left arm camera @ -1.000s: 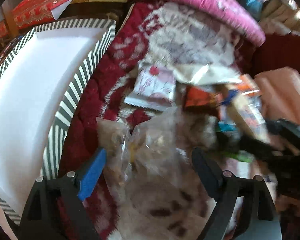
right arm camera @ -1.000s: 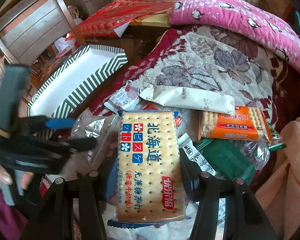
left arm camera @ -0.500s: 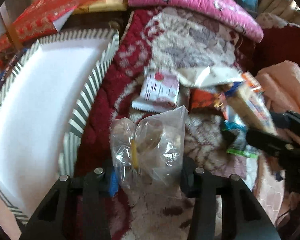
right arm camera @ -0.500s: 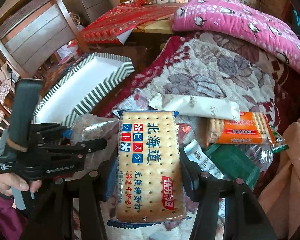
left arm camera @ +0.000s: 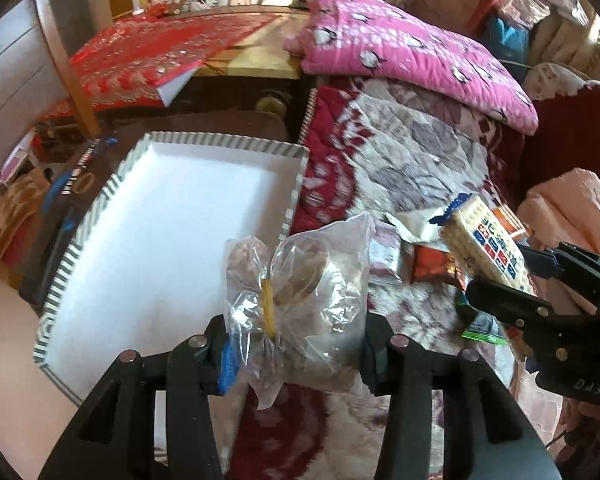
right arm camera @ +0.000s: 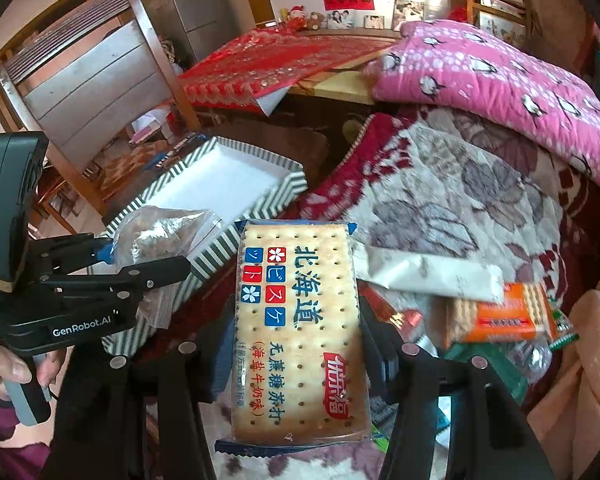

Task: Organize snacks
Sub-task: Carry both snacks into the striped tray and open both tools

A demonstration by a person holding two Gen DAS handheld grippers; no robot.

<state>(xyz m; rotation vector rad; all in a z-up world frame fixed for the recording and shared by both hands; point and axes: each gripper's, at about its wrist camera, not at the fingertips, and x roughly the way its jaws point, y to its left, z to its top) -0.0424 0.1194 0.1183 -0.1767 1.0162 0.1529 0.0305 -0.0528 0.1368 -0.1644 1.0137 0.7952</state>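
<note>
**Both grippers loaded beside the striped tray**

The clear snack bag (left arm camera: 300,280) sits clamped in the left gripper (left arm camera: 296,354), held by the striped tray's (left arm camera: 296,184) near corner. The right gripper (right arm camera: 296,344) grips the cracker pack (right arm camera: 300,332) upright over the floral quilt (right arm camera: 460,208). The tray shows a bare white floor. Loose snack packets (right arm camera: 500,316) lie on the quilt.

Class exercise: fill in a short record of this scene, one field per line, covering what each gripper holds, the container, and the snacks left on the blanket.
left gripper: jaws shut on clear plastic bag
right gripper: jaws shut on cracker pack
container: striped tray, white inside, nothing in it
left on blanket: orange cracker pack, long white packet
</note>
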